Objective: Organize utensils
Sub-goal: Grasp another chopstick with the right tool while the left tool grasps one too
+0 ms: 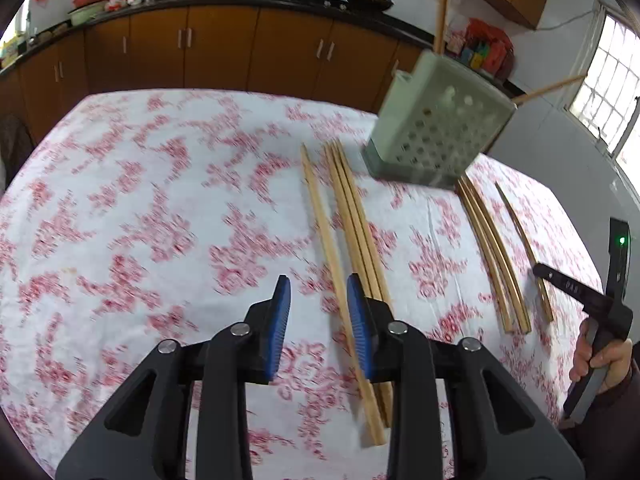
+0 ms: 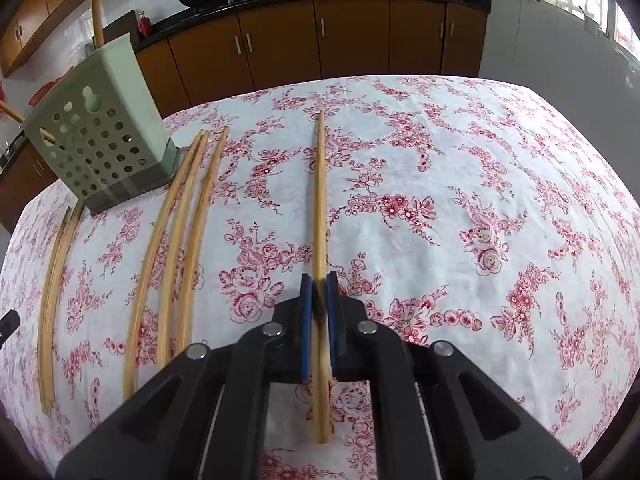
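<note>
The right gripper (image 2: 319,282) has its blue pads pinched on 1 long pale wooden chopstick (image 2: 320,200) that lies on the red-flowered white tablecloth (image 2: 480,200). The left gripper (image 1: 318,292) hangs with jaws spread over another single chopstick (image 1: 328,240), not pressing it (3 more lie just beside). The perforated grey-green plastic utensil holder (image 1: 432,136) stands beyond, 2 sticks in it.

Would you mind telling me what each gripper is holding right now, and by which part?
The right gripper clamps a single light wooden chopstick toward its near, thicker end. The left gripper holds nothing; its jaws stand apart over another wooden chopstick.
</note>
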`<state>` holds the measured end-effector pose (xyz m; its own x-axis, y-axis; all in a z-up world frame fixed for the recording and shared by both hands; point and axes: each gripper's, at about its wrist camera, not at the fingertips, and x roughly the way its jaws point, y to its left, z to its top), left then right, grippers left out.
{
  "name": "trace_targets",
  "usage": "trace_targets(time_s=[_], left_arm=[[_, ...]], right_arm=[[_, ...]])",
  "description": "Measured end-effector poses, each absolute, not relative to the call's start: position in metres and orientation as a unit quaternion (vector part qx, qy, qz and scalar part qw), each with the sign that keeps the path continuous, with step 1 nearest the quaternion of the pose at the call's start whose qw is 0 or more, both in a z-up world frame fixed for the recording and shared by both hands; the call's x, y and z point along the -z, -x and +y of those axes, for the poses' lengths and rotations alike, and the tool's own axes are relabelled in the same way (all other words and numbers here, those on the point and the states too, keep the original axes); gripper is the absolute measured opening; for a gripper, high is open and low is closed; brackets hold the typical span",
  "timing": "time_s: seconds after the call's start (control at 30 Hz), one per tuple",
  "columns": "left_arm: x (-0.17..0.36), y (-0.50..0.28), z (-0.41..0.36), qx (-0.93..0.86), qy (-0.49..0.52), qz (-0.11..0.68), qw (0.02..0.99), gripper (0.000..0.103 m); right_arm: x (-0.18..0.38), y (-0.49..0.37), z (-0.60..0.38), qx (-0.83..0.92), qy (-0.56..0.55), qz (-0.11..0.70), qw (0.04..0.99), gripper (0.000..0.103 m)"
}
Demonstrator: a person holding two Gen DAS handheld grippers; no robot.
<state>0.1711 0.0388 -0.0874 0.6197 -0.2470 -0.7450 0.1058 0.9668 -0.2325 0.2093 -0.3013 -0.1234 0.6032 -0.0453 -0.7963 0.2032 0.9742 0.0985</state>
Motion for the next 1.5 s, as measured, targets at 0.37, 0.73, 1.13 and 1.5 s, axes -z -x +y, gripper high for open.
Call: trace_targets(time_s=[0.37,0.73,1.13,1.5], left_arm=[[0.104,-0.171,0.015,0.091,0.056,0.454,0.885,0.016],[0.103,-0.208,0.047,0.002,0.054,0.443,0.895,0.007],[0.106,-0.228,0.055,0.007,0.036,0.424,0.905,0.009],[0.107,-0.227,0.054,0.008,0.036,0.424,0.905,0.009]], right_arm=[[0.123,-0.204,-0.296,0.063,-0.070,0.437,0.894,0.008],[0.125,-0.225,-0.282,0.041,-0.046,0.432,0.900,0.008],[0.127,-0.243,-0.291,0.042,-0.051,0.420,0.905,0.009],[0.127,-0.241,-0.293,0.040,-0.057,0.419,0.905,0.009]])
